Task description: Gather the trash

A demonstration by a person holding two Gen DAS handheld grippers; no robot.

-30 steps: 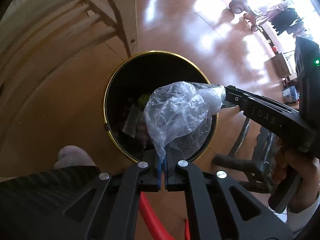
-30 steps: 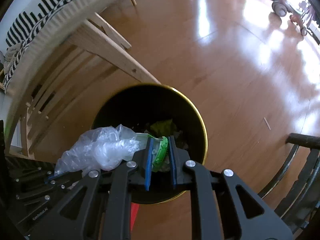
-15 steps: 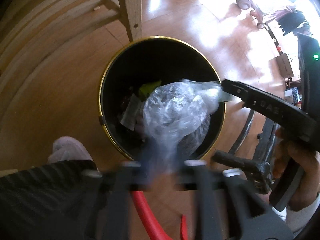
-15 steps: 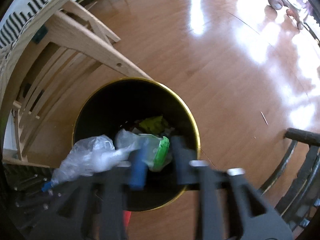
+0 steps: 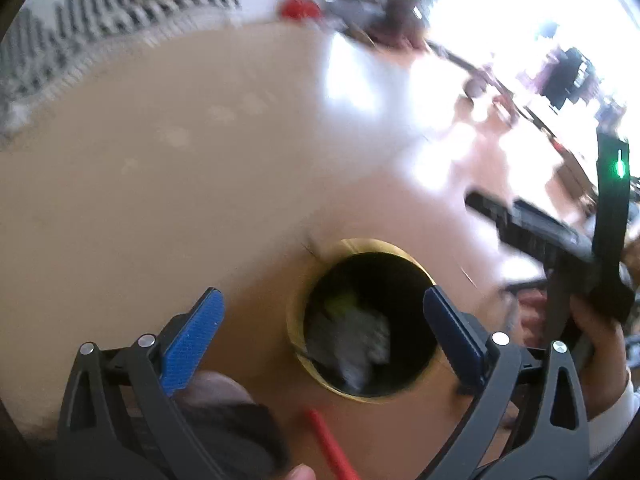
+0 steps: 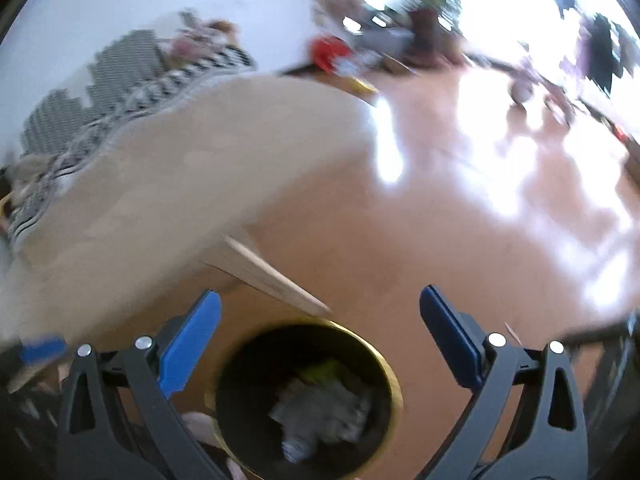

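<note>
Both grippers had let go since the earlier frames: a second before, the left gripper (image 5: pixel 320 320) pinched the clear plastic bag and the right gripper (image 6: pixel 320 328) clamped a green scrap, each held right over the bin. Now the left one's blue-padded fingers (image 5: pixel 192 340) were spread wide with nothing between them, and the right one's fingers (image 6: pixel 188 346) were likewise spread wide and empty. The crumpled plastic bag (image 5: pixel 352 340) lay down inside the black bin with the gold rim (image 5: pixel 294 312), beside a patch of green trash (image 5: pixel 340 302); in the right wrist view the same pale wad (image 6: pixel 320 408) sat in the bin (image 6: pixel 394 380) below the green (image 6: pixel 324 370). Both cameras had also pulled back and tilted up, so the bin looked smaller and the pale table top (image 5: pixel 160 184) filled much of each view.

Motion blur smeared nearly everything beyond the fingers. The trash in the bin was only soft shapes, and whether the green scrap was apart from the older green piece could not be told. A striped cloth (image 6: pixel 120 80) and red object (image 6: pixel 328 50) at the far edge were indistinct. The right gripper's body (image 5: pixel 560 240) showed blurred at the left view's right side, its tips hard to make out. A red strip (image 5: pixel 328 444) on the floor was cut off by the frame's lower edge.
</note>
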